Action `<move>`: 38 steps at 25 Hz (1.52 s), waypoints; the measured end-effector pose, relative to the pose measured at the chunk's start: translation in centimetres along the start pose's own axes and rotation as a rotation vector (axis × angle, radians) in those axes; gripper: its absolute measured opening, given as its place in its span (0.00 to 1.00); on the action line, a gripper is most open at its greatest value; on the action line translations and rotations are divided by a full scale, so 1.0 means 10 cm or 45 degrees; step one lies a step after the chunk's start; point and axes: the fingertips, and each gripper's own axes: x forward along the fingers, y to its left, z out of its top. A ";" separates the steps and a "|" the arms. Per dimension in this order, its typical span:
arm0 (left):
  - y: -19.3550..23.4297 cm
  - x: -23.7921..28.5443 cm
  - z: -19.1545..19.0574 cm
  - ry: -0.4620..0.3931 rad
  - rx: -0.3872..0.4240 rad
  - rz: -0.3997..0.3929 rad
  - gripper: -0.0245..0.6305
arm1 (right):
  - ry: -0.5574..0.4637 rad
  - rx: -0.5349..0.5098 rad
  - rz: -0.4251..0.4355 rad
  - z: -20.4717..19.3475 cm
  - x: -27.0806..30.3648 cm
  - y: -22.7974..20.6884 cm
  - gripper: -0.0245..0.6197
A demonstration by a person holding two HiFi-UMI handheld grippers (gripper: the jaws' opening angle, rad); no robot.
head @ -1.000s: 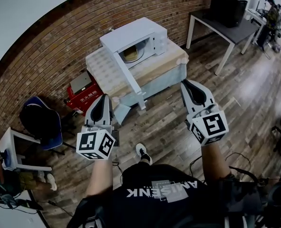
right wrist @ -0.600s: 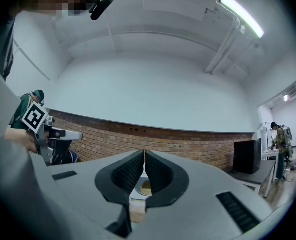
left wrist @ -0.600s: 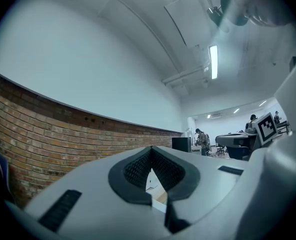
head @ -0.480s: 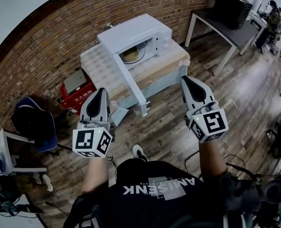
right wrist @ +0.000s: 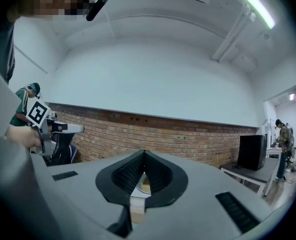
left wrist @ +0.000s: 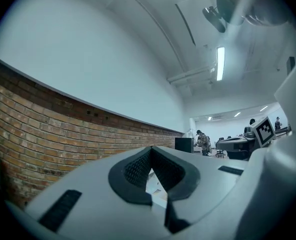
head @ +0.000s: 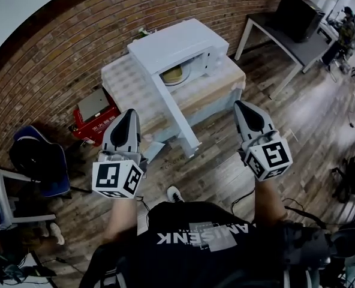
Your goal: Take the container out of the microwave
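Observation:
A white microwave (head: 178,43) stands on a low tan-topped table (head: 226,81), its door (head: 173,111) swung wide toward me. Inside sits a pale yellow container (head: 173,74); a sliver of the container (right wrist: 145,185) also shows through the gap behind the right jaws. My left gripper (head: 131,112) is held level in front of the table's left part, short of the door, shut and empty. My right gripper (head: 244,104) is level before the table's right end, also shut with nothing in it. In the gripper views the left gripper (left wrist: 150,149) and right gripper (right wrist: 144,153) have their jaw tips together.
A red box (head: 96,115) lies on the wooden floor left of the table, and a blue chair (head: 38,158) stands further left. A dark desk (head: 286,33) with a black case (head: 301,7) is at the back right. A brick wall runs behind the microwave.
Both grippers and I have moved forward toward the microwave, which now looks nearer and larger. The jaws of both grippers stay together.

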 end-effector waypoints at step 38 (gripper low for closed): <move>0.51 0.67 -0.31 0.071 -0.074 0.452 0.06 | -0.002 -0.180 0.540 -0.20 2.11 -0.62 0.25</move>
